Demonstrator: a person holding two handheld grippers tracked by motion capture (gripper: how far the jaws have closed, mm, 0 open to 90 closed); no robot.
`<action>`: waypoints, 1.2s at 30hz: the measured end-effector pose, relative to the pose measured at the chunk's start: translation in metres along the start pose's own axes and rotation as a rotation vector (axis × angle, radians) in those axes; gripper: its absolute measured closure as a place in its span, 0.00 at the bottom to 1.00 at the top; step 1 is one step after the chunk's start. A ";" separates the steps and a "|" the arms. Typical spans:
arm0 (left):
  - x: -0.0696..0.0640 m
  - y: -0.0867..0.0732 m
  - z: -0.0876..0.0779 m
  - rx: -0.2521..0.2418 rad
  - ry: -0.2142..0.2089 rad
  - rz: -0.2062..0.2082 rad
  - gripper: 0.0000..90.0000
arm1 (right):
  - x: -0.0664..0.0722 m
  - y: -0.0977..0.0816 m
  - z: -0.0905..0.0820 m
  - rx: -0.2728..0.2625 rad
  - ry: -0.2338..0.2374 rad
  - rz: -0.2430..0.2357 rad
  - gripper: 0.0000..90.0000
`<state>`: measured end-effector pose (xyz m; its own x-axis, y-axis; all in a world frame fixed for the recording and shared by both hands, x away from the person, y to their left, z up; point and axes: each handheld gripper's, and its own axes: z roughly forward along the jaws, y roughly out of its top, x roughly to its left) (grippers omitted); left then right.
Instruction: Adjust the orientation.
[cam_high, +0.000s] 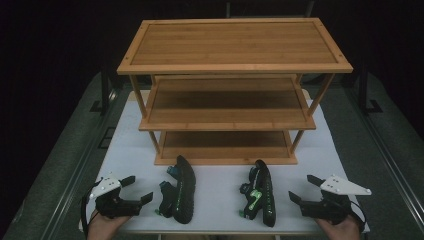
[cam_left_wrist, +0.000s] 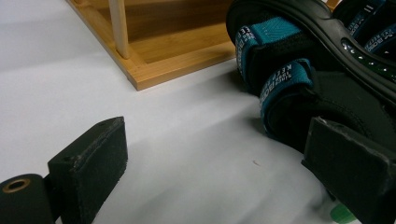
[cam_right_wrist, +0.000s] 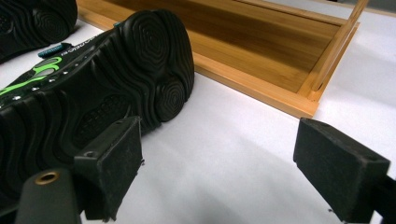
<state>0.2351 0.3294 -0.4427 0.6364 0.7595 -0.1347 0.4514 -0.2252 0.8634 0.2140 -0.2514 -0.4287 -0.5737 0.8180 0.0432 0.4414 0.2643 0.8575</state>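
- L gripper (cam_high: 134, 189) & R gripper (cam_high: 299, 189) both open, empty; start step, prob pre-grasp
- blue-strap sandal (cam_high: 179, 190), green sandal (cam_high: 260, 194) lay on table (cam_high: 220, 200) before rack (cam_high: 225, 125); next prob needs reach inward, close on sandal

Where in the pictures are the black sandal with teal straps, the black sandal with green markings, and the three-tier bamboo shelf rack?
black sandal with teal straps (cam_high: 183, 192): high view, on its sole.
black sandal with green markings (cam_high: 264, 197): high view, on its sole edge.
three-tier bamboo shelf rack (cam_high: 235, 45): high view, on its top shelf.
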 end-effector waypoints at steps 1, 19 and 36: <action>0.000 0.000 0.000 0.001 -0.003 -0.001 0.06 | 0.000 0.000 0.000 0.000 0.000 0.000 0.17; -0.016 0.007 0.022 0.116 -0.041 0.127 0.33 | 0.002 0.001 -0.002 -0.004 -0.001 -0.008 0.17; -0.025 0.019 0.043 0.159 -0.108 0.144 0.63 | 0.007 0.002 -0.001 -0.010 0.002 -0.014 0.17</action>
<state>0.2548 0.2801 -0.4434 0.7604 0.6452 -0.0743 0.4386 -0.4258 0.7914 0.2100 -0.2455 -0.4265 -0.5811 0.8132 0.0318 0.4260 0.2707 0.8633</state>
